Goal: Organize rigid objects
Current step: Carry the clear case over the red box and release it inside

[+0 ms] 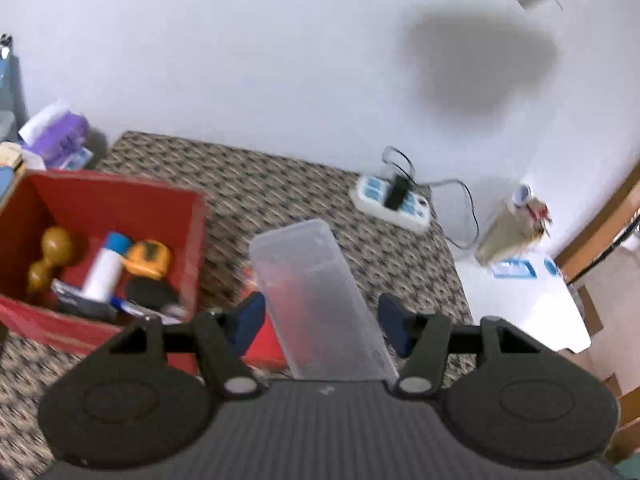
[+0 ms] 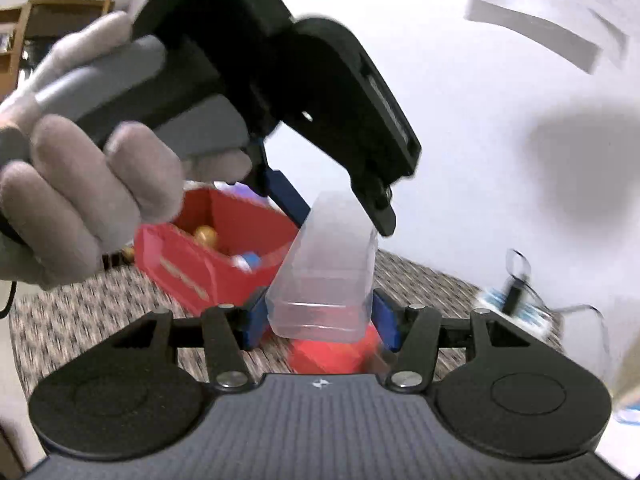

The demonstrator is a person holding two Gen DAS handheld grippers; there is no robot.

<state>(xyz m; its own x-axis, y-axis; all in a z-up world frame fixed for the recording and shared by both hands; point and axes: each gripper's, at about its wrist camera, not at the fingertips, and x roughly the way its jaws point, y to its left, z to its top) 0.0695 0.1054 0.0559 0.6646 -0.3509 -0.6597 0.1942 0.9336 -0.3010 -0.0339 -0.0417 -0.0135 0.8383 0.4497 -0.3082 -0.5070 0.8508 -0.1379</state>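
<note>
Both claws meet on one clear plastic case point(image 2: 324, 280), held in the air above the patterned mat point(image 1: 280, 196). The right claw point(image 2: 318, 318) pinches its near end; the left claw point(image 1: 320, 320) brackets the other, contact unclear. Farther left, the red box point(image 1: 192, 216) holds a yellow tape measure point(image 1: 150, 258).

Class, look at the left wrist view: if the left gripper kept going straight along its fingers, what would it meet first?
The clear plastic box already sits between the left gripper fingers, so it comes first. Beyond it lies the patterned mat, then probably the white wall; depth is unclear.
</note>
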